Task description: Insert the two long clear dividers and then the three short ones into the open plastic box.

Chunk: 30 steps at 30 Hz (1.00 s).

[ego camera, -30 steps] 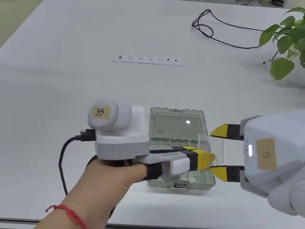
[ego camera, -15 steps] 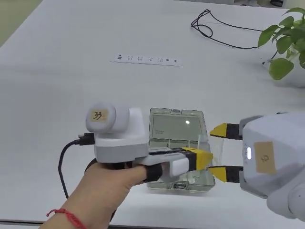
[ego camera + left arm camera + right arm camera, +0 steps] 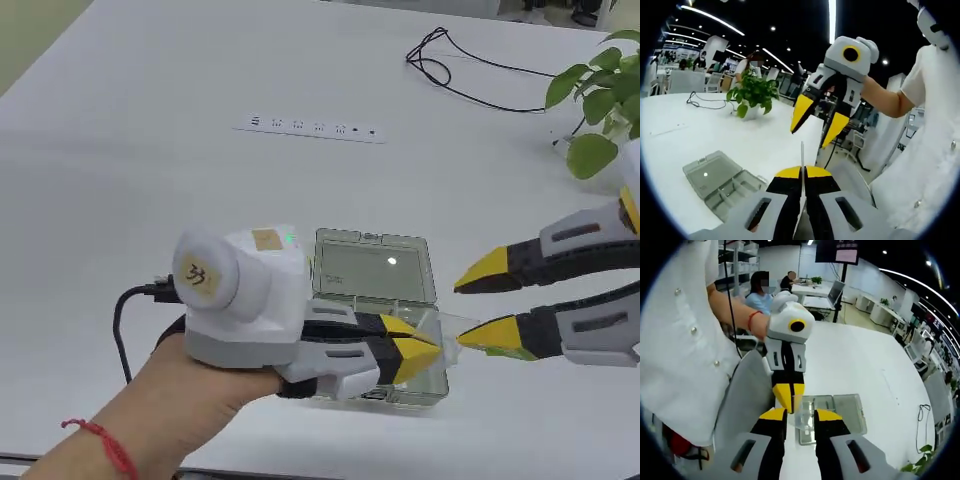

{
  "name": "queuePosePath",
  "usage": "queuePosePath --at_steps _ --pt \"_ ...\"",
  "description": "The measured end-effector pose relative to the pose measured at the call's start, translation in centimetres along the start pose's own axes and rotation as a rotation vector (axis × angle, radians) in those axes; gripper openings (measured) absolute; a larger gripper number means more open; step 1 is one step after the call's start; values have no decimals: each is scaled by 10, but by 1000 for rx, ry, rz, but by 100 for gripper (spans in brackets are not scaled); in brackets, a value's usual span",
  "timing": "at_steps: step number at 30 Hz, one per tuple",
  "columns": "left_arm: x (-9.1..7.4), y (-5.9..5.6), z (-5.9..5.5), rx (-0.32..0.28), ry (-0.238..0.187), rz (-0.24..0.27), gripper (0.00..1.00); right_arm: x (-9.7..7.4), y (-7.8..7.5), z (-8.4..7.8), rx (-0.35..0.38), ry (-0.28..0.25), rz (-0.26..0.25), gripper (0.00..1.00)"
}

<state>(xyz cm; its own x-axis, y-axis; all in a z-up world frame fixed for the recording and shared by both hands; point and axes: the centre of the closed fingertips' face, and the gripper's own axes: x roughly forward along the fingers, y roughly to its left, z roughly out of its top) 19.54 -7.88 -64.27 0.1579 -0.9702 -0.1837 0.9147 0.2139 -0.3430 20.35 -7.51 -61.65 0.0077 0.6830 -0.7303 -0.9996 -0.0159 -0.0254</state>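
Our left claw [image 3: 408, 352] pinches a clear divider [image 3: 452, 328] by one end above the box [image 3: 375, 268], near the table's [image 3: 150, 180] front edge; the right claw [image 3: 487, 303] gapes around its free end. We judge it light, thin, slick, springy: grip the flat faces. Its outline melts into glare; whether long or short, we cannot tell.

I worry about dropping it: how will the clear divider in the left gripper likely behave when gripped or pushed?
The clear divider stands straight and edge-on from the left gripper, so it is probably stiff and light. Its smooth clear plastic may slip between the shut jaws. Being so thin, it could flex or crack under a hard push.
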Motion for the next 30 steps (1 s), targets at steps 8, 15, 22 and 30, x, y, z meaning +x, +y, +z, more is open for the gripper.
queuePosePath --at_steps 8,15,22,30 --pt "-2 -14 0 129 13 -66 0 9 16 -3 -32 36 153 14" --pt "0 -16 -1 144 12 -75 0 16 25 0 -55 50 206 5" --pt "-2 -15 -3 158 15 -71 0 18 30 2 -57 52 228 3" --pt "-4 -15 -7 163 13 -59 0 22 34 3 -56 51 229 2"
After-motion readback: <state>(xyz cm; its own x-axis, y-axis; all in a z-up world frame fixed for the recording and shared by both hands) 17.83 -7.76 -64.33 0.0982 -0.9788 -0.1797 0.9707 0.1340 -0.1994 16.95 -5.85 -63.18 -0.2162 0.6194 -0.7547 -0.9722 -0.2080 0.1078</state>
